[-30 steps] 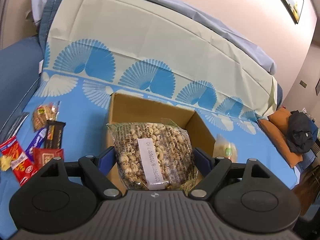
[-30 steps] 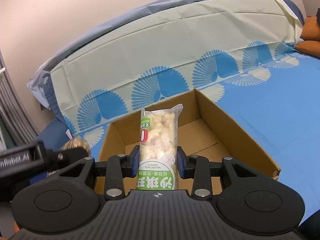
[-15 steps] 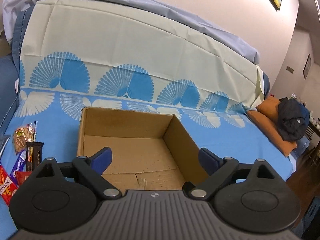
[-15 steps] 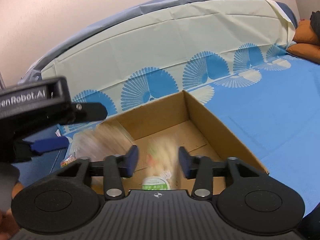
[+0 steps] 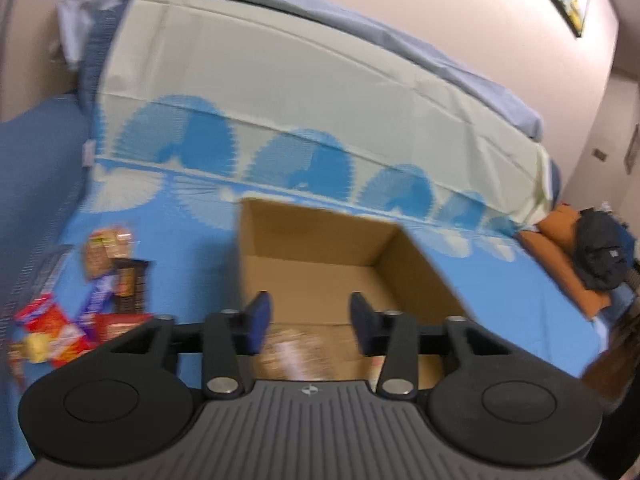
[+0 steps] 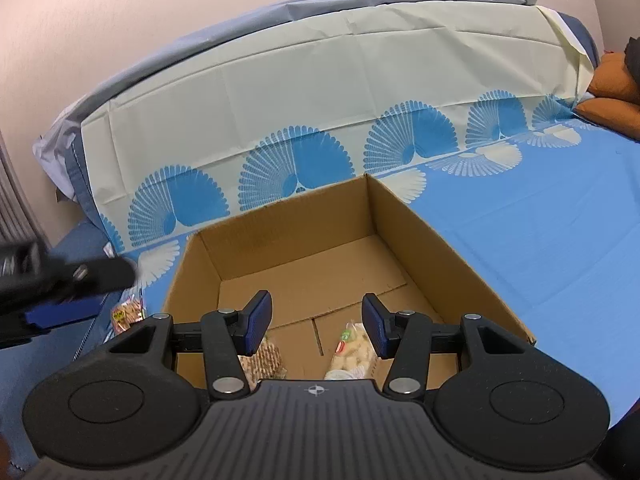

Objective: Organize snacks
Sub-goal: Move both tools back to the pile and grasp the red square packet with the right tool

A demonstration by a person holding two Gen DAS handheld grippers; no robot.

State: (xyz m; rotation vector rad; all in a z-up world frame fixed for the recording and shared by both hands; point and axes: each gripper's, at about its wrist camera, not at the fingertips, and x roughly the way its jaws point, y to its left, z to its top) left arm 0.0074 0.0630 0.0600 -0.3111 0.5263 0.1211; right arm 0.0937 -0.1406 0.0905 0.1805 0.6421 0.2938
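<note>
An open cardboard box sits on the blue fan-print cloth. Inside, near its front, lie a clear bag of nuts and a white puffed-snack pack. My right gripper hovers over the box's near end, open, with nothing between its blue pads. My left gripper is above the same box; its jaws are closing on empty air, and the nut bag lies blurred below them. Several loose snack packets lie on the cloth left of the box.
The left tool's blurred black frame shows at the left edge of the right wrist view, above a small snack bag. A cloth-draped backrest rises behind the box. Orange cushions with a dark bag lie far right.
Both grippers let go: the nut bag left the left one and the white snack pack left the right one, both dropping into the box. The left jaws widened, then narrowed, and its view swung.
</note>
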